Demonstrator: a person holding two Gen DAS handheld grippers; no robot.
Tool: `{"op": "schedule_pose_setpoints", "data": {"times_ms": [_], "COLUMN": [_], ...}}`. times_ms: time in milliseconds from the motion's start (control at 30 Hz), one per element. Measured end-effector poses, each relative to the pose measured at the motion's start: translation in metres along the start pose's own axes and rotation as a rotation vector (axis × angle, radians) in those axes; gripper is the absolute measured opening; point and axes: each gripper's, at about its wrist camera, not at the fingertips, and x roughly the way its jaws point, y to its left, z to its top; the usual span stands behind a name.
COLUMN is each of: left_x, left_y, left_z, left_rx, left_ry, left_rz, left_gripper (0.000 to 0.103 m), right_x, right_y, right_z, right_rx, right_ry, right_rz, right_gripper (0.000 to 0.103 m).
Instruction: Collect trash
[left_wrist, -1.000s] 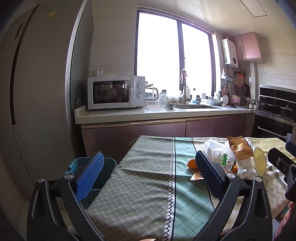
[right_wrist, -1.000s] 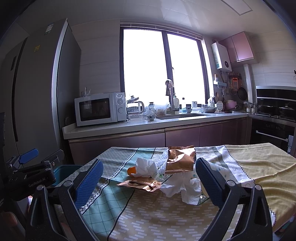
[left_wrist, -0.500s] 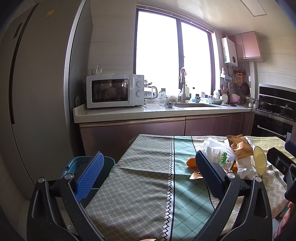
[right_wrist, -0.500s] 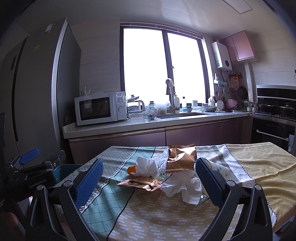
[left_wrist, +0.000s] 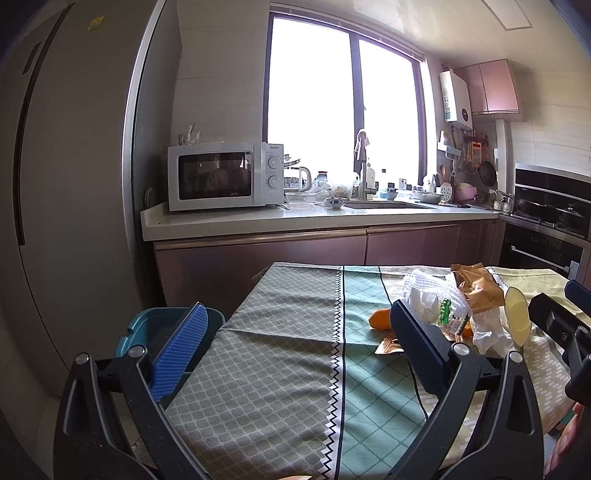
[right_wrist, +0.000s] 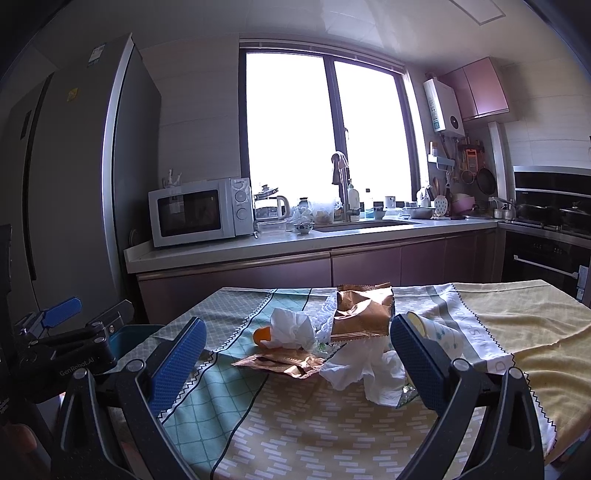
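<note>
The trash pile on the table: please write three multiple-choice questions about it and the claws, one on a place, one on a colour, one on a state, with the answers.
1. Where is the teal bin?
A. on the counter
B. beside the table's left edge, lower than the tabletop
C. under the window

2. What colour is the upright snack wrapper?
A. shiny copper-brown
B. blue
C. black

3. In what state is the right claw?
A. shut on the crumpled tissue
B. shut on nothing
C. open and holding nothing

Answers: 1 B, the left wrist view shows the bin past the tablecloth's left edge. 2 A, its foil shines copper in the right wrist view. 3 C, the jaws stand wide apart short of the crumpled tissue; the left claw is open too.
</note>
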Motion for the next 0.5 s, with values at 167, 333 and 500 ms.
{"op": "schedule_pose_setpoints", "data": {"times_ms": [167, 333, 500], "left_x": [0.005, 0.013, 0.03], "left_y": [-0.001, -0.005, -0.012], "left_z": [0.001, 0.001, 0.002], "left_rx": [0.002, 0.007, 0.014], "left_ry": [0.015, 0.035, 0.081], "left_rz": [-0.01, -0.028, -0.084], "left_gripper": [0.097, 0.097, 0.097], "right_x": [0.006, 0.012, 0.021], "right_y": [-0.003, -0.009, -0.024], "right_z": [0.001, 0.0, -0.002], "right_rx": [0.003, 0.008, 0.016], "right_ry": [0.009, 0.021, 0.056], "right_rz": [0.0, -0.002, -0.021], "right_gripper": [0.097, 0.097, 0.097]}}
